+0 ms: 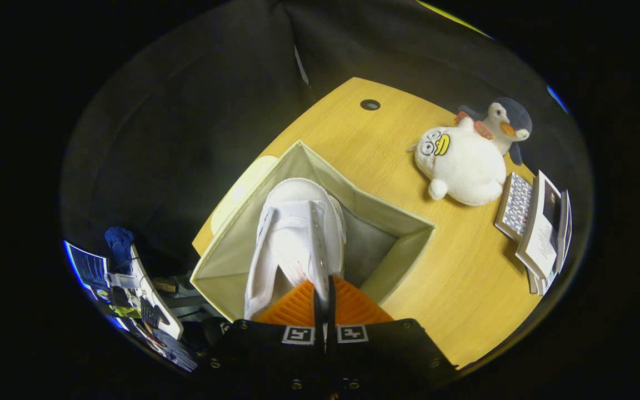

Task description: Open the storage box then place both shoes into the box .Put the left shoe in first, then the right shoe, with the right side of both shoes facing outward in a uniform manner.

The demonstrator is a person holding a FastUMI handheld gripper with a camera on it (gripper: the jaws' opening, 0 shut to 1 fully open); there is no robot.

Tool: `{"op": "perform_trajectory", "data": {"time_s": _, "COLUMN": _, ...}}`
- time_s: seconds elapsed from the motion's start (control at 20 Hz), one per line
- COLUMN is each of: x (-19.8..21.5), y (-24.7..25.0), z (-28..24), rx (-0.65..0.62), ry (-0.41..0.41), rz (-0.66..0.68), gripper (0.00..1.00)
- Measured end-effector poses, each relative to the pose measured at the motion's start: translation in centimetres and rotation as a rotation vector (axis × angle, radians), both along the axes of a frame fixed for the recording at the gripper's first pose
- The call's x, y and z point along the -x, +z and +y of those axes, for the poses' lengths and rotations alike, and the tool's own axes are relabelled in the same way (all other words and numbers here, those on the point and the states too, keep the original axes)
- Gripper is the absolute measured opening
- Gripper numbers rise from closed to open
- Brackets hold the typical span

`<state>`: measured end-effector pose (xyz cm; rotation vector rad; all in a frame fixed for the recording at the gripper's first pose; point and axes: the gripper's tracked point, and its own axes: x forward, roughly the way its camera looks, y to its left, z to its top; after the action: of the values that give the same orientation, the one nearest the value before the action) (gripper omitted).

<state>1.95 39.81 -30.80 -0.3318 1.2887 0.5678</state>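
Note:
My gripper [323, 289] is shut on a white shoe [296, 233], its orange fingers [353, 303] pinching the shoe's collar edge. The shoe hangs toe-forward over the open mouth of the pale fabric storage box [403, 244], which stands on the wooden table [464, 278]. The shoe covers much of the box's inside, and grey lining shows to the shoe's right. The box's pale lid [242, 189] lies on the table just beyond the box's left wall, partly hidden by it.
A white plush duck [461, 166] and a penguin plush [506, 125] lie on the table beyond the box to the right. Booklets and a patterned card [536, 222] sit near the table's right edge. Some equipment [131, 289] stands off the table at the left.

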Motion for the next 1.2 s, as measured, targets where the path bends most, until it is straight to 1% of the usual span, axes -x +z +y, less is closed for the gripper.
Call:
{"op": "perform_trajectory", "data": {"time_s": 0.15, "x": 0.6, "y": -0.7, "z": 1.1, "rx": -0.011, "ry": -0.012, "rz": 0.020, "gripper": 0.01}}
{"op": "perform_trajectory", "data": {"time_s": 0.2, "x": 1.2, "y": -0.6, "z": 2.2, "rx": -0.053, "ry": -0.014, "rz": 0.042, "gripper": 0.07}}
{"op": "perform_trajectory", "data": {"time_s": 0.25, "x": 1.3, "y": -0.9, "z": 2.4, "rx": -0.061, "ry": -0.009, "rz": 0.031, "gripper": 0.15}}
{"op": "perform_trajectory", "data": {"time_s": 0.3, "x": 0.6, "y": 0.6, "z": 2.2, "rx": -0.068, "ry": 0.003, "rz": 0.007, "gripper": 0.28}}
{"op": "perform_trajectory", "data": {"time_s": 0.35, "x": 0.1, "y": 1.0, "z": 1.9, "rx": -0.066, "ry": 0.017, "rz": -0.024, "gripper": 0.36}}
{"op": "perform_trajectory", "data": {"time_s": 0.4, "x": -0.3, "y": 1.7, "z": 1.8, "rx": -0.071, "ry": 0.026, "rz": -0.053, "gripper": 0.51}}
{"op": "perform_trajectory", "data": {"time_s": 0.55, "x": -0.5, "y": 4.4, "z": 0.8, "rx": -0.103, "ry": 0.013, "rz": -0.095, "gripper": 0.52}}
{"op": "perform_trajectory", "data": {"time_s": 0.6, "x": -0.7, "y": 5.8, "z": 0.6, "rx": -0.123, "ry": 0.002, "rz": -0.104, "gripper": 0.57}}
{"op": "perform_trajectory", "data": {"time_s": 0.65, "x": -1.0, "y": 6.6, "z": -0.2, "rx": -0.133, "ry": -0.013, "rz": -0.122, "gripper": 0.65}}
{"op": "perform_trajectory", "data": {"time_s": 0.7, "x": -1.4, "y": 7.3, "z": -1.3, "rx": -0.137, "ry": -0.026, "rz": -0.150, "gripper": 0.80}}
{"op": "perform_trajectory", "data": {"time_s": 0.75, "x": -1.8, "y": 8.1, "z": -2.5, "rx": -0.143, "ry": -0.046, "rz": -0.178, "gripper": 0.81}}
{"op": "perform_trajectory", "data": {"time_s": 0.8, "x": -2.0, "y": 9.0, "z": -3.4, "rx": -0.160, "ry": -0.066, "rz": -0.197, "gripper": 0.85}}
{"op": "perform_trajectory", "data": {"time_s": 0.9, "x": -2.0, "y": 10.3, "z": -5.7, "rx": -0.191, "ry": -0.115, "rz": -0.228, "gripper": 1.00}}
{"op": "perform_trajectory", "data": {"time_s": 1.0, "x": -2.2, "y": 11.5, "z": -8.4, "rx": -0.226, "ry": -0.175, "rz": -0.292, "gripper": 1.00}}
{"op": "perform_trajectory", "data": {"time_s": 1.2, "x": -3.5, "y": 16.7, "z": -14.7, "rx": -0.264, "ry": -0.292, "rz": -0.498, "gripper": 1.00}}
